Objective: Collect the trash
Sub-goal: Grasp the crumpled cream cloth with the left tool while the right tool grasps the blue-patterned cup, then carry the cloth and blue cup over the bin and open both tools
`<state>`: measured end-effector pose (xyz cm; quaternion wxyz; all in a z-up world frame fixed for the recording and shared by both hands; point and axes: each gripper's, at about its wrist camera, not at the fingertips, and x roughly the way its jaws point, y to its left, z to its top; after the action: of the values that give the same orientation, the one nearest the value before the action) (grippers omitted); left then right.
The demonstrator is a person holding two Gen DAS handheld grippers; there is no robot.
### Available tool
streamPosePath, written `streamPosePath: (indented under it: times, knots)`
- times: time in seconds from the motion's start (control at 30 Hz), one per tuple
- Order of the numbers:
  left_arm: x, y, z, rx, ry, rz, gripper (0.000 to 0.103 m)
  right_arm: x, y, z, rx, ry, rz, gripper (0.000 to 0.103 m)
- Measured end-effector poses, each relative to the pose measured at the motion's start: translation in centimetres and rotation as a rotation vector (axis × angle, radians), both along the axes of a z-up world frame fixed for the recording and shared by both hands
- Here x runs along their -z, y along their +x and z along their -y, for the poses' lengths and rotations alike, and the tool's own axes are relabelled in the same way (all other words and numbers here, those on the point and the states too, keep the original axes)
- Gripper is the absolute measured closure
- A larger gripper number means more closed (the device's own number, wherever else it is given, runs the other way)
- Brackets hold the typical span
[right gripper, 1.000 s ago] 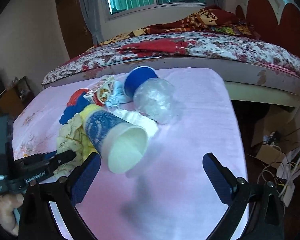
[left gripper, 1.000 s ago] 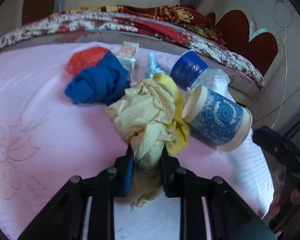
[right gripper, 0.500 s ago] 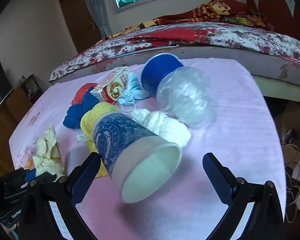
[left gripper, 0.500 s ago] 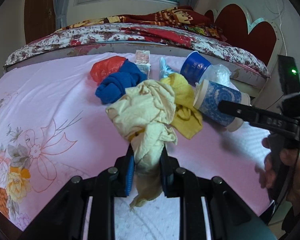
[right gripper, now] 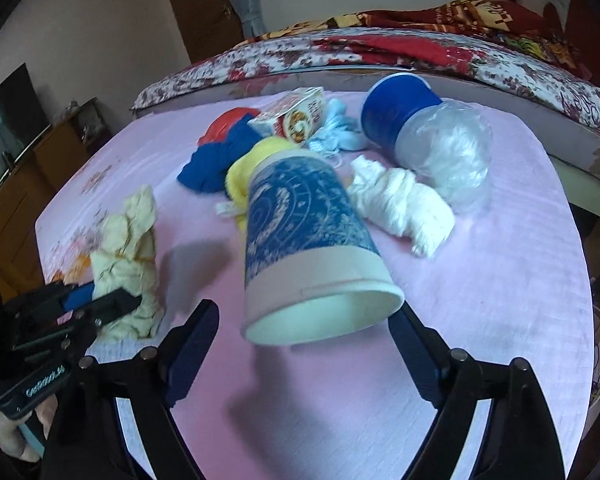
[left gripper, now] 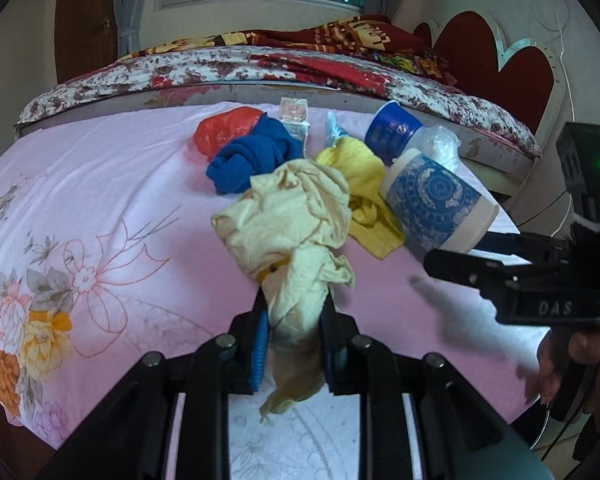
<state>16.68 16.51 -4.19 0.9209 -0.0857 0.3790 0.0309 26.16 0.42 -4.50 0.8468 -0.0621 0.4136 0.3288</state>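
Note:
My left gripper [left gripper: 294, 320] is shut on a crumpled pale-yellow cloth [left gripper: 288, 220] and holds it off the pink sheet [left gripper: 100, 168]; the cloth also shows in the right wrist view [right gripper: 128, 240]. My right gripper [right gripper: 300, 328] is open, its fingers on either side of the rim of a blue patterned paper cup [right gripper: 304, 236] lying on its side; the cup shows in the left wrist view [left gripper: 436, 204]. Behind lie a yellow cloth [left gripper: 364, 184], a blue cloth [left gripper: 252, 156], a red bag [left gripper: 224, 128], a small carton [right gripper: 296, 116], a white tissue wad [right gripper: 400, 204] and a blue cup with clear plastic [right gripper: 424, 128].
The pink sheet covers a low mattress; its right edge [right gripper: 572, 216] drops to the floor with cables. A bed with a floral cover [left gripper: 260, 68] stands behind. A wooden cabinet [right gripper: 32, 168] stands at the left.
My left gripper has lifted the pale-yellow cloth and pulled back from the pile. My right gripper has moved in until its open fingers flank the patterned cup's rim.

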Motion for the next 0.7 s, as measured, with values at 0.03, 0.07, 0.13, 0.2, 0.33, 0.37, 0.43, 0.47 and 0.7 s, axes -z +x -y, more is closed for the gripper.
streamPosePath:
  times: [0.03, 0.07, 0.13, 0.2, 0.33, 0.37, 0.43, 0.47, 0.7]
  knots:
    - [0.0, -0.1, -0.1, -0.003, 0.001, 0.0, 0.08, -0.1, -0.1, -0.1, -0.005, -0.002, 0.003, 0.015]
    - [0.0, -0.1, -0.2, -0.005, 0.003, 0.0, 0.08, -0.2, -0.2, -0.1, -0.002, -0.002, 0.009, 0.015]
    - [-0.1, -0.2, -0.3, -0.008, 0.004, 0.0, 0.08, -0.4, 0.0, -0.1, 0.018, 0.001, 0.02, 0.015]
    - [-0.1, -0.2, -0.4, -0.011, 0.007, 0.002, 0.08, -0.5, 0.5, -0.1, 0.028, 0.029, 0.009, 0.015]
    - [-0.2, -0.2, -0.5, -0.007, 0.021, 0.003, 0.08, -0.7, 0.4, -0.5, 0.044, 0.046, 0.025, 0.044]
    - [-0.2, -0.2, -0.5, -0.004, 0.024, 0.002, 0.08, -0.8, 0.2, -0.5, 0.045, 0.044, 0.032, 0.05]
    - [-0.2, -0.4, -0.2, 0.003, 0.03, 0.006, 0.081, -1.1, -0.1, -0.3, 0.049, 0.043, 0.041, 0.054]
    - [-0.3, -0.4, 0.0, 0.009, 0.031, 0.007, 0.082, -1.2, -0.3, 0.0, 0.058, 0.034, 0.049, 0.056]
    - [-1.6, -1.4, 2.0, 0.044, 0.041, 0.042, 0.082, -3.1, -2.0, 2.6, 0.096, 0.026, 0.079, 0.057]
